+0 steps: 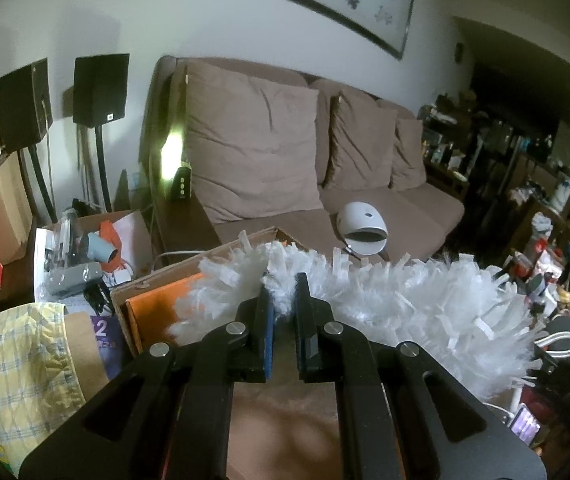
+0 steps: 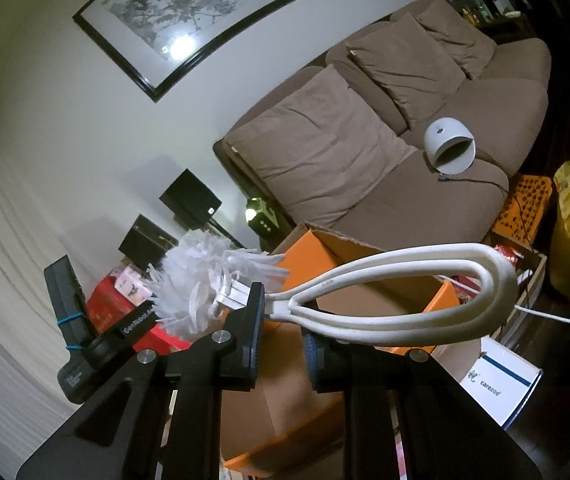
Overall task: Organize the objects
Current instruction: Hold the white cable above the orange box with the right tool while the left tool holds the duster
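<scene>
While both grippers hold one white duster above an open cardboard box, left gripper pinches its fluffy head; right gripper clamps the looped handle; brown sofa behind, white dome device on its seat.

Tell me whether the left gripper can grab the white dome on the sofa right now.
Probably not: the left gripper is shut on the duster, and the dome lies beyond the box.
</scene>
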